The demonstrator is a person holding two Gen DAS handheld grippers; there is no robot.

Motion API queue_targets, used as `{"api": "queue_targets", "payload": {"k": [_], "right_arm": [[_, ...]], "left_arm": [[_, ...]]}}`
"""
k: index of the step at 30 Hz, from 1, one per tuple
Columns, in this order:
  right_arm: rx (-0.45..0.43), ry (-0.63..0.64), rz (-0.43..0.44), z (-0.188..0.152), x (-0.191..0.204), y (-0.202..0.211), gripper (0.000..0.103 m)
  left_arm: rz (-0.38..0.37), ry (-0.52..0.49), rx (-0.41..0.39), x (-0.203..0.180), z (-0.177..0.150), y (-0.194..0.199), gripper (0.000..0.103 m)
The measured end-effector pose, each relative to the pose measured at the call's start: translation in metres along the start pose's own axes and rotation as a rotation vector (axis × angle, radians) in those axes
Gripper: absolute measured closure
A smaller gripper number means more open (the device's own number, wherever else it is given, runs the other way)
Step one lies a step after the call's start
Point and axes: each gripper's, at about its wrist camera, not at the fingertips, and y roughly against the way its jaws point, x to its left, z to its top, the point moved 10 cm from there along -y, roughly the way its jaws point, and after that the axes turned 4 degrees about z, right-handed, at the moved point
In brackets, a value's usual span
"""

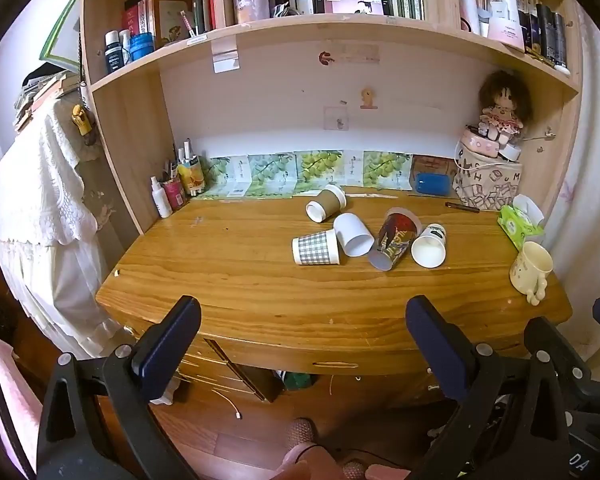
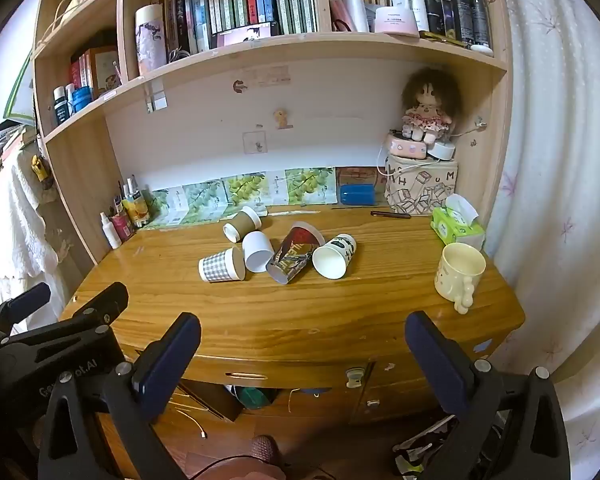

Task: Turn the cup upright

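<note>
Several paper cups lie on their sides in a cluster on the wooden desk [image 1: 240,272]: a checked cup [image 1: 315,247] [image 2: 222,265], a plain white cup [image 1: 354,235] [image 2: 258,251], a brown-sleeved cup [image 1: 326,203] [image 2: 242,223], a dark printed cup [image 1: 394,244] [image 2: 294,257] and a white cup with dark marks [image 1: 429,245] [image 2: 334,255]. My left gripper [image 1: 303,332] is open and empty, held in front of the desk's near edge. My right gripper [image 2: 302,344] is open and empty too, beside it.
A cream mug [image 1: 531,266] [image 2: 460,274] stands upright at the desk's right side, by a green tissue box [image 2: 456,224]. Bottles and pens [image 1: 176,188] stand at the back left, a patterned box with a doll [image 2: 422,190] at the back right. Shelves hang overhead.
</note>
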Motion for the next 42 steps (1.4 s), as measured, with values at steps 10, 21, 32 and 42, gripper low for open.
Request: {"api": "queue_targets", "payload": {"k": [10, 21, 32, 42], "right_arm": [[0.007, 0.01, -0.017, -0.005, 0.002, 0.005, 0.001], [0.01, 0.014, -0.013, -0.007, 0.003, 0.004, 0.001], [0.006, 0.033, -0.011, -0.012, 0.014, 0.017, 0.001], [0.01, 0.036, 0.001, -0.023, 0.014, 0.025, 0.001]], "left_arm": [[0.012, -0.01, -0.014, 0.007, 0.005, 0.003, 0.001], [0.005, 0.001, -0.01, 0.015, 0.007, 0.01, 0.001], [0.013, 0.024, -0.008, 0.024, -0.006, 0.015, 0.001], [0.005, 0.03, -0.001, 0.023, -0.021, 0.023, 0.001]]}}
